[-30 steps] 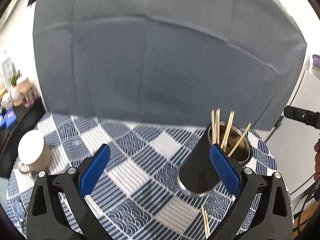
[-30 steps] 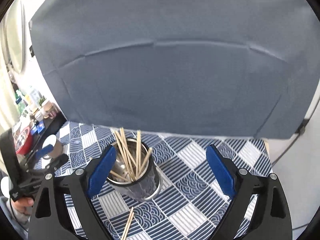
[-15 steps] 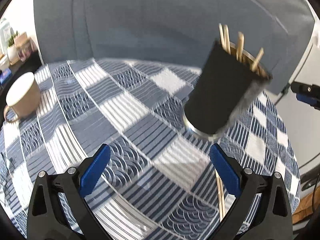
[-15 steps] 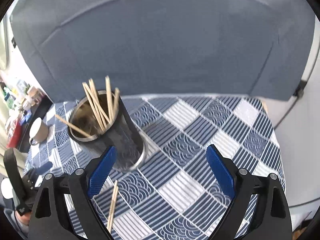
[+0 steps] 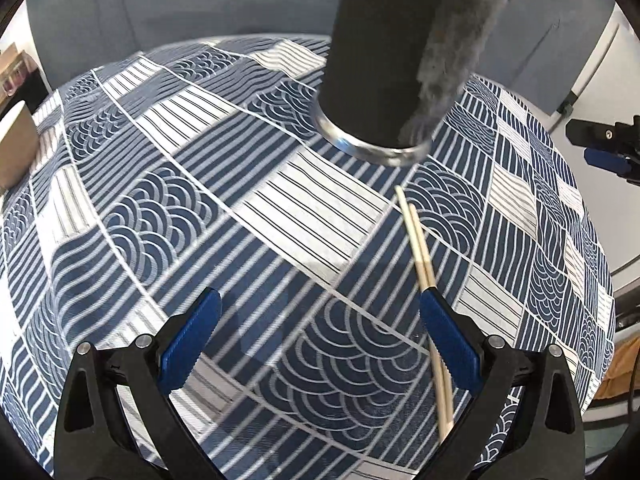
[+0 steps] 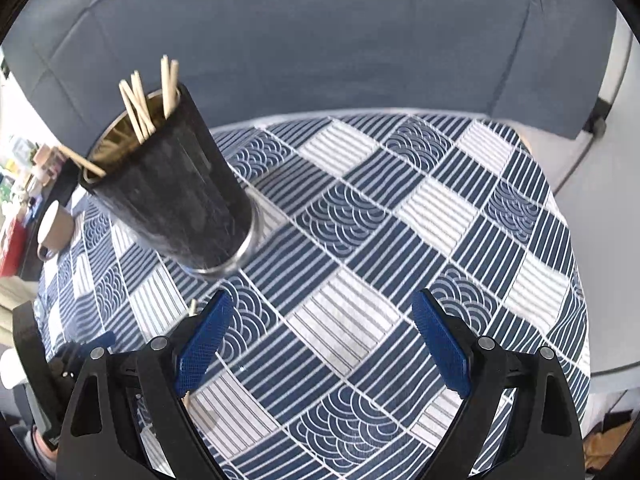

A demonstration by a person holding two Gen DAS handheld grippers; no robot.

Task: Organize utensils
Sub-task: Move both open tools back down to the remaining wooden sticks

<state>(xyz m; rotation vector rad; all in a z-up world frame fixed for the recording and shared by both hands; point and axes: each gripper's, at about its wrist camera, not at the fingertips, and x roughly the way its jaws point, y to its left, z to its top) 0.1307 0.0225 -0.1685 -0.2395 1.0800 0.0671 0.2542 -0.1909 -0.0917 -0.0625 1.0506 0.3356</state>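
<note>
A pair of pale wooden chopsticks [image 5: 420, 256] lies on the blue patterned tablecloth [image 5: 200, 208], running under the right finger of my left gripper [image 5: 320, 308], which is open and low over the cloth. Behind them stands a dark metal cup [image 5: 396, 52]. In the right wrist view the same dark metal cup [image 6: 168, 184] holds several chopsticks [image 6: 148, 100]. My right gripper [image 6: 322, 312] is open over bare cloth, to the right of the cup. Only a chopstick tip [image 6: 193, 305] shows beside its left finger.
A beige mug [image 6: 54, 228] stands at the table's far left; the same beige mug [image 5: 14, 148] appears at the left edge of the left wrist view. A grey sheet [image 6: 320, 40] hangs behind the table. Shelf clutter [image 6: 24, 168] sits left. The right gripper's blue tip [image 5: 608, 158] shows at the right.
Both grippers have dropped and moved closer to the table. The left one now has the loose chopsticks at its right finger, and the cup has risen toward the top of its view.
</note>
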